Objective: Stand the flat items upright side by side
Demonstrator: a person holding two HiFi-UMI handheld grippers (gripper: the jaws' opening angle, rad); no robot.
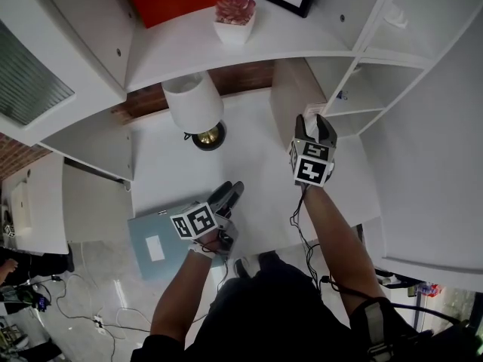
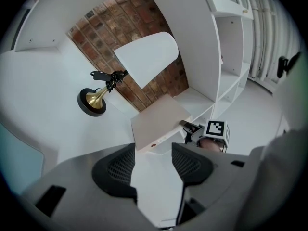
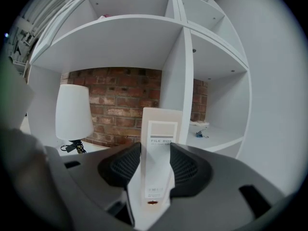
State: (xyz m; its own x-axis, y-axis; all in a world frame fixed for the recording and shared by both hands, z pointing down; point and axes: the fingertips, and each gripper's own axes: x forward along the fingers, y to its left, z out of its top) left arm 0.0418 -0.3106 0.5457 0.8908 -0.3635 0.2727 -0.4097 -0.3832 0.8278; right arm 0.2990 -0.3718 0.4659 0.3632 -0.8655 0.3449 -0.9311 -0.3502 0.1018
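Observation:
A white file box (image 3: 161,129) with a beige label stands on its end on the white desk (image 1: 249,164), close to the shelf unit's upright panel. My right gripper (image 3: 155,162) is shut on its narrow spine, with a pad against each side. In the head view the file box (image 1: 290,93) is a pale slab just beyond the right gripper (image 1: 315,119). A light blue flat item (image 1: 155,243) lies at the desk's front left edge. My left gripper (image 1: 230,191) hovers beside it. The left gripper (image 2: 154,165) is open, with only bare desk between its pads.
A lamp with a white shade (image 1: 194,102) and a brass base (image 1: 209,136) stands at the back of the desk by the brick wall. White shelf cubbies (image 1: 362,89) rise on the right, with a binder clip (image 3: 202,129) in one. A potted plant (image 1: 235,17) sits on the shelf above.

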